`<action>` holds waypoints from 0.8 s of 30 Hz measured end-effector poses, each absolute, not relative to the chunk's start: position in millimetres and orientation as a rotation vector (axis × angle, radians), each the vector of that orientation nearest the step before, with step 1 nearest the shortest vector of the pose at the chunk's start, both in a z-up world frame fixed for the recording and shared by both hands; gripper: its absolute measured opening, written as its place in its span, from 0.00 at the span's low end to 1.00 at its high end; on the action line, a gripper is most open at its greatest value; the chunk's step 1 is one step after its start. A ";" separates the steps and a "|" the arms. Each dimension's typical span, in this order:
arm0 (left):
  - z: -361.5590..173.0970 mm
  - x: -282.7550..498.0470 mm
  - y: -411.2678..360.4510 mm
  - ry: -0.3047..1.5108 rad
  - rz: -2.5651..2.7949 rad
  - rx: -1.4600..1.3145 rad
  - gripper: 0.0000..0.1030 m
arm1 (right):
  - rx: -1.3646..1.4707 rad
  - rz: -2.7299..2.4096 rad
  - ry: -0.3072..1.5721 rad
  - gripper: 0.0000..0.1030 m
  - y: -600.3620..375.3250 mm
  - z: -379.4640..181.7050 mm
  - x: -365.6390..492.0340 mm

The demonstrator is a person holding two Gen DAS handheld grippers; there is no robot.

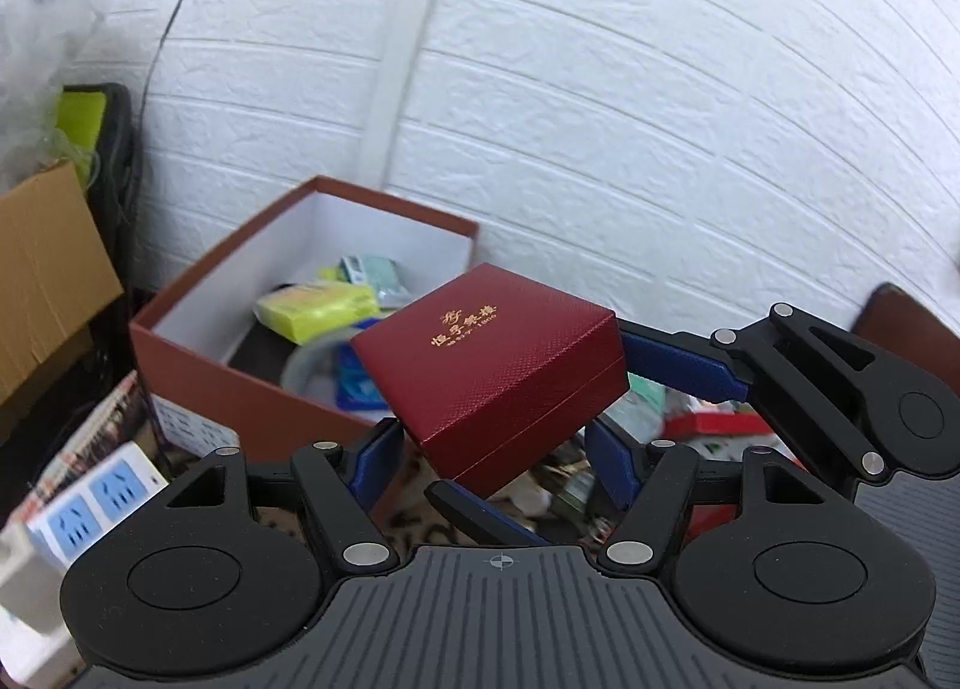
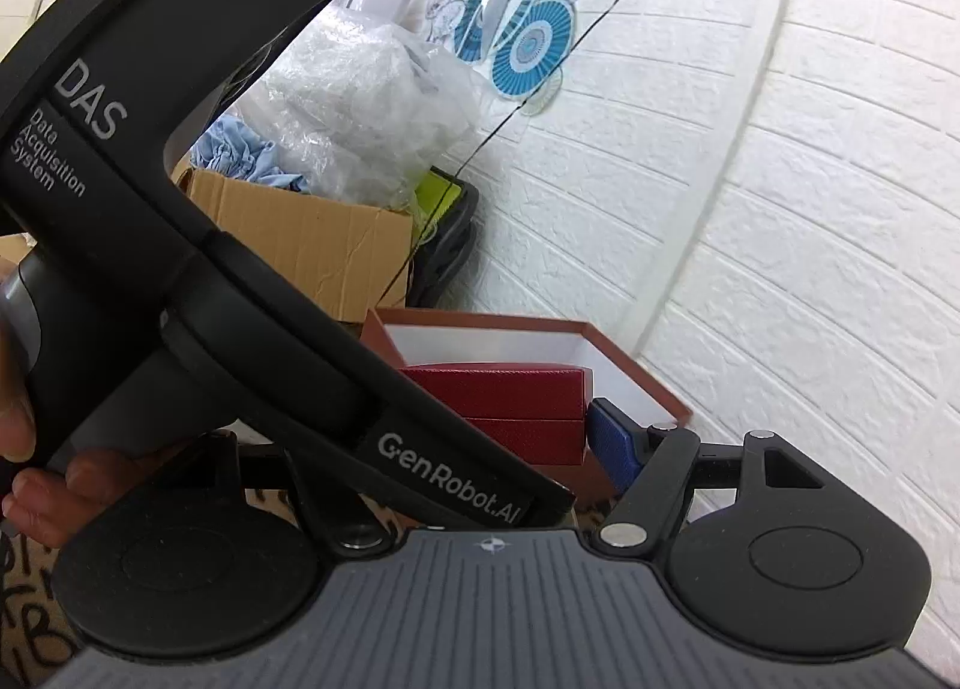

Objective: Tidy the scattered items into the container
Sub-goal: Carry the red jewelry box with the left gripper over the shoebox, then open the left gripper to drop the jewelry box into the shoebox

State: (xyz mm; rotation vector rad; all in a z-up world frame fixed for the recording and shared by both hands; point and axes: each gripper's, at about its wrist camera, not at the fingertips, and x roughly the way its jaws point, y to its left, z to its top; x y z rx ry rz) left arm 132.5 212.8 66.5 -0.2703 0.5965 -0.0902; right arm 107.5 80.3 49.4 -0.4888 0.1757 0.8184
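Note:
A dark red jewellery box (image 1: 492, 365) with gold lettering hangs tilted in the air, just in front of the brown container (image 1: 198, 353). My left gripper (image 1: 495, 452) has its blue fingers (image 1: 384, 455) pressed on the box's lower sides. My right gripper (image 1: 528, 419) comes in from the right, with one finger at the box's right corner and the other under it. In the right wrist view the red box (image 2: 510, 413) touches the right gripper's (image 2: 492, 443) blue finger (image 2: 612, 443). The left gripper's body hides its other finger. The container (image 2: 648, 383) holds a yellow-green packet (image 1: 318, 311) and several other items.
A cardboard box (image 1: 48, 281) and a white power strip (image 1: 90, 503) stand left of the container. Loose clutter (image 1: 708, 425) lies on the table under the grippers. A brown lid (image 1: 906, 323) is at the far right. A white brick-pattern wall (image 1: 660, 119) is close behind. A hand (image 2: 36, 485) grips the left handle.

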 end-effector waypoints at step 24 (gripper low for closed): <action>22.4 234.9 318.8 0.686 0.001 -0.273 0.78 | -0.418 0.905 0.259 0.74 185.3 9.2 222.3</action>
